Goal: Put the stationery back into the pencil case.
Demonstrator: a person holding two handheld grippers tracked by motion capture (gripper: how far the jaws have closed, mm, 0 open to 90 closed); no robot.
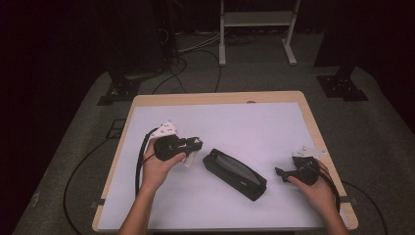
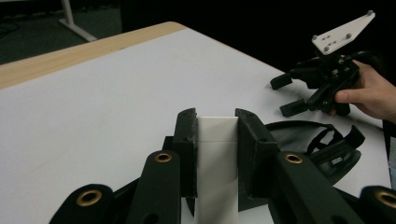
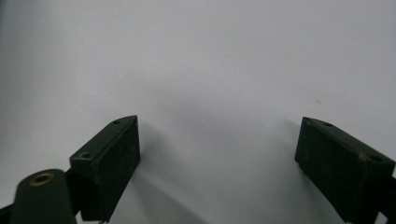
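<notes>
Left hand-held gripper (image 2: pixel 217 135) clamps white block (image 2: pixel 216 163), block's lower end cut off

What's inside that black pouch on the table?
The black zip pouch lies open; in the left gripper view its dark lining and a strap show, nothing else. Its deeper inside is hidden behind the left gripper, shut on a white block.

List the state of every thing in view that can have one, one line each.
Left hand-held gripper: shut on the white block.
White block: clamped upright between the jaws, held near the pouch.
Right hand-held gripper: open, nothing between the jaws, low over the bare white mat.
Black pouch: lying flat on the mat, its mouth open in the left gripper view.
</notes>
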